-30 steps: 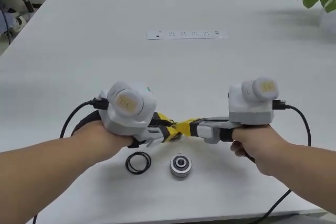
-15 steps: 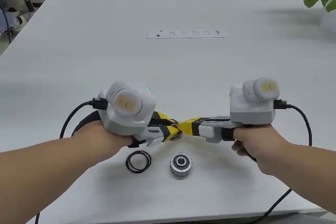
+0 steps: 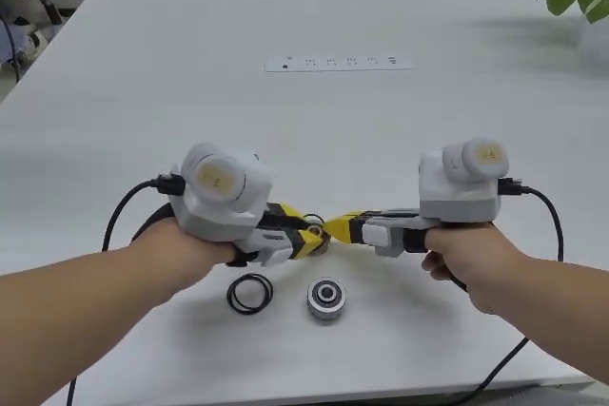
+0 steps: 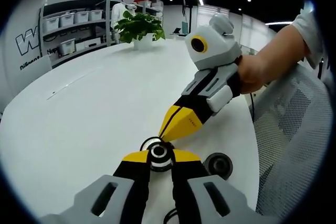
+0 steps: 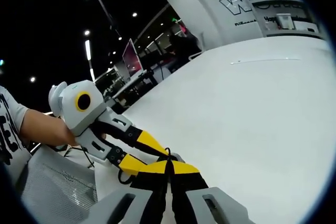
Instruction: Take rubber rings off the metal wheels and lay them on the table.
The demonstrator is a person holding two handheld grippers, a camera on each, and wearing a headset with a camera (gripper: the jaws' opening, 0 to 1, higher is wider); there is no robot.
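1. The left gripper (image 3: pixel 303 238) is clamping a wheel (image 4: pixel 159 152) between its jaws and holding it just above the desk (image 3: pixel 304 130), close to the near edge.
2. The right gripper (image 3: pixel 335 228) is meeting it tip to tip. Its jaws are lying closed together, and in the left gripper view they seem to be pinching the ring (image 4: pixel 148 142) where it is standing off the wheel's rim.
3. Loose rings (image 3: pixel 250 293) are lying flat by the near edge, with a second wheel (image 3: pixel 326 298) just beside them on their right. I cannot tell whether that wheel is carrying any rubber.
4. As I am judging it, the peel is under way and the ring is not yet off.
5. The pinch is taking only a thin edge of rubber. A quick pull risks the ring slipping out and snapping back onto the rim.
6. A pull going sideways rather than along the wheel's axis is likely to be twisting the wheel in the left jaws. If it drops, it may be rolling toward the near edge or knocking the second wheel.
7. A stretched ring that is coming free all at once may be springing away instead of landing beside the loose rings.
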